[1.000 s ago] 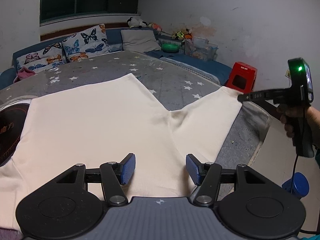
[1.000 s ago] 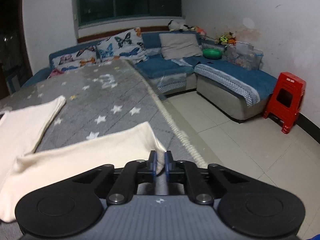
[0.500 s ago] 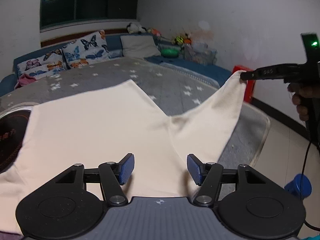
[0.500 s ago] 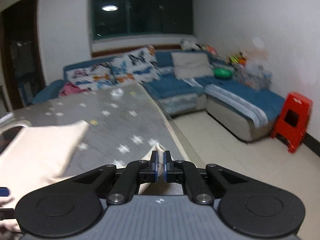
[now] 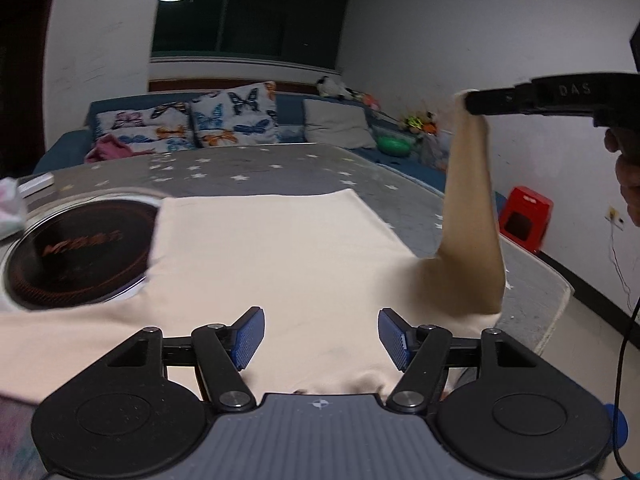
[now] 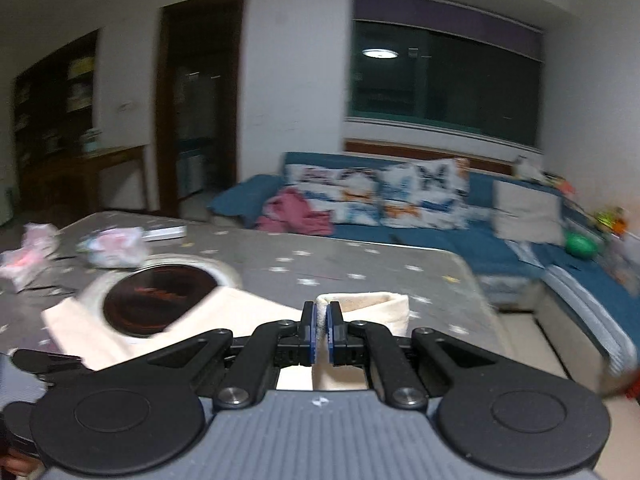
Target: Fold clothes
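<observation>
**Operator:** Where is the garment?

**Technician:** The cream garment (image 5: pixel 272 256) lies spread on the grey star-patterned cover (image 5: pixel 280 164). Its far left corner overlaps a round black disc with a metal rim (image 5: pixel 72 256). Your left gripper (image 5: pixel 320 336) hovers over the near edge of the cloth.

**Operator:** State of the left fingers?

**Technician:** Apart and opening. The blue pads (image 5: pixel 250 336) stand on either side of bare cloth; the frames show no cloth pinched between them.

**Operator:** And the right side?

**Technician:** Your right gripper (image 6: pixel 321 334) is clamped on the sleeve (image 5: pixel 472 216). In the right wrist view the pads sit together with a thin edge of cream fabric between them, and the open cuff stands just beyond the tips. In the left wrist view the sleeve rises steeply from the body of the garment to the black fingers at upper right. Your hand (image 5: pixel 628 176) grips the handle below them.

**Operator:** Surroundings?

**Technician:** A blue sofa (image 6: pixel 500 248) with butterfly cushions (image 5: pixel 236 120) runs along the far wall under a dark window (image 5: pixel 248 12). A red stool (image 5: pixel 526 218) stands on the floor at right. Crumpled pale items (image 6: pixel 116 246) lie on the cover at far left; the frame is too blurred to identify them.
</observation>
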Tool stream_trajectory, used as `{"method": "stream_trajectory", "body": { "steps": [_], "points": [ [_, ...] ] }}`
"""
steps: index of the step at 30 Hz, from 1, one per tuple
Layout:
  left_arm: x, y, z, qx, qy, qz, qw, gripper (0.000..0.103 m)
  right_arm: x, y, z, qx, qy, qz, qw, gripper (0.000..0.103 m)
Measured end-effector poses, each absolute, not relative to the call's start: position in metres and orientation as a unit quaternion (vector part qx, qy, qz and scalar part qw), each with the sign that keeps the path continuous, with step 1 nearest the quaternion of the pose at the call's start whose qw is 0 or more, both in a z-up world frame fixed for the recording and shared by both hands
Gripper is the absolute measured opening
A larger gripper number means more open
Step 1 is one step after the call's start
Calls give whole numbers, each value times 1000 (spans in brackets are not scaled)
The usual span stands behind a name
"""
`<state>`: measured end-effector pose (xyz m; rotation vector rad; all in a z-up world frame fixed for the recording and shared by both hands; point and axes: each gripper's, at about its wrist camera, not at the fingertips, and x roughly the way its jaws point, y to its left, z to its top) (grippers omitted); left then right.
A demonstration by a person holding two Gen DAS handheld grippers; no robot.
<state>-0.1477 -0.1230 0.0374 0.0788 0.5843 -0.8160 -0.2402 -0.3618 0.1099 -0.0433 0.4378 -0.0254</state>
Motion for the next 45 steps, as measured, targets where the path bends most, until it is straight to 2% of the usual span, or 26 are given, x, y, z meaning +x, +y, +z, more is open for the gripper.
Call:
{"method": "stream_trajectory", "body": {
  "steps": [13,16,17,22,31,38,45],
  "points": [
    [-148,-83,31,2,294,-350,889,66,-167,-253,74,-56,286,138,947,5],
    [-149,-83,32,3,294,-347,890,66,-165,-248,66,-58,294,153,942,11],
    [-149,-83,32,3,294,-347,891,66,-167,-248,66,-59,291,152,943,15],
    [-149,-82,36,3,289,-345,893,66,-180,-268,71,-70,290,134,945,19],
    [-142,-101,42,9,281,-362,889,66,-217,-323,24,-80,376,86,919,19],
    [-135,-118,40,24,288,-355,889,66,-227,-346,-7,-59,413,68,906,19],
    [-121,-105,37,23,291,-295,910,66,-220,-356,6,-65,382,66,919,21]
  ]
}}
